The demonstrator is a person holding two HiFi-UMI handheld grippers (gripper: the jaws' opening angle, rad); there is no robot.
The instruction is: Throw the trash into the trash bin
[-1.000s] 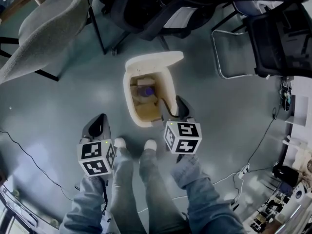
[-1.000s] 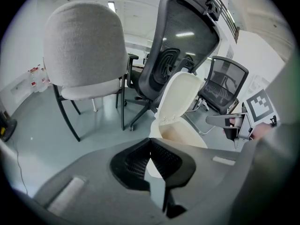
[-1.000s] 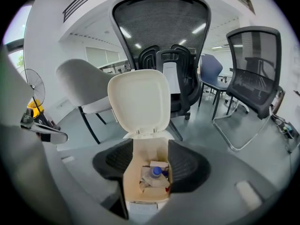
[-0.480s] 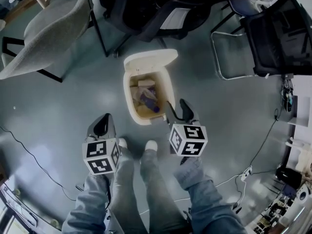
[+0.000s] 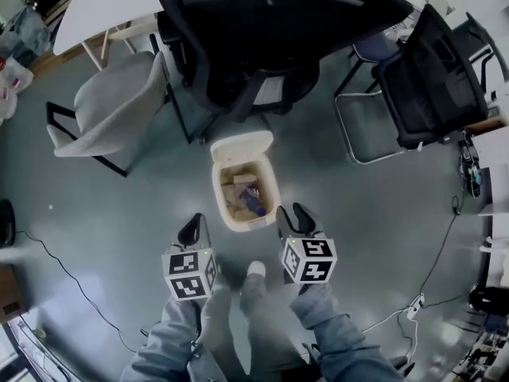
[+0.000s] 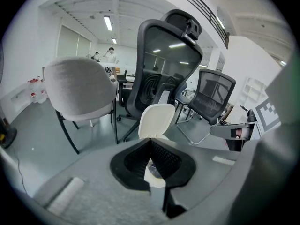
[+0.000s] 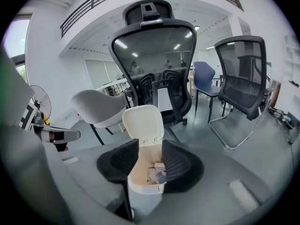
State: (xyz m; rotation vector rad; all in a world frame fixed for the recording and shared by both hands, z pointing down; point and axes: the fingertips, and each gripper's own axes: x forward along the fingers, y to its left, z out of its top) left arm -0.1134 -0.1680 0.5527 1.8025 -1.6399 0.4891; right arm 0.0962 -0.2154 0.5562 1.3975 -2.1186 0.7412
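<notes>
Head view: the trash (image 5: 251, 200) lies inside the open trash bin (image 5: 218, 196) on the floor. The right hand-held gripper (image 5: 293, 213) is spread and empty, its jaws having just been closing. The left hand-held gripper (image 5: 193, 228) is pressed together and empty. The deposit step appears complete; next, move both clear of the bin.
</notes>
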